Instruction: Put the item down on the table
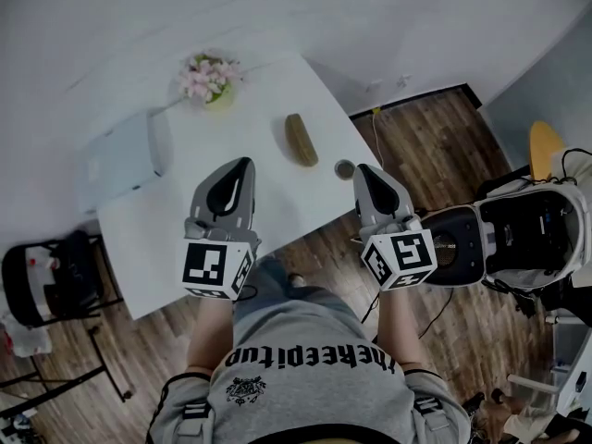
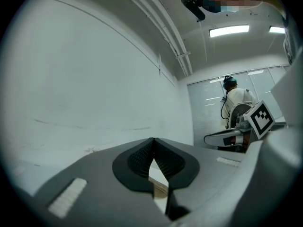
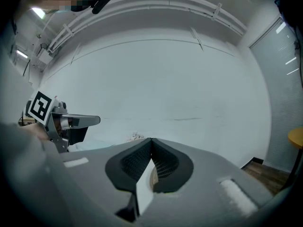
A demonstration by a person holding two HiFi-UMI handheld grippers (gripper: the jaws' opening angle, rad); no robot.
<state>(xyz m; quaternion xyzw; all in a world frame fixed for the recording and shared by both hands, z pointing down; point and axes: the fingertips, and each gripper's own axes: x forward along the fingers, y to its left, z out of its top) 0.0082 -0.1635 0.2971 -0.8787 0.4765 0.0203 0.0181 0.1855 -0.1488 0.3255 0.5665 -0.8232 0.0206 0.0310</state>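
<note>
An olive-green, oblong item lies on the white table, toward its right side. My left gripper hovers over the table's near middle, left of and nearer than the item, with its jaws shut and nothing between them. My right gripper is at the table's right edge, just nearer than the item, also shut and empty. A small round grey thing sits at the table edge beside the right gripper's tip. In both gripper views the jaws meet in front of a white wall.
A pot of pink flowers stands at the table's far side and a white case lies on its left end. A black chair stands to the left, and a black-and-white machine on the wooden floor to the right. Another person stands far off.
</note>
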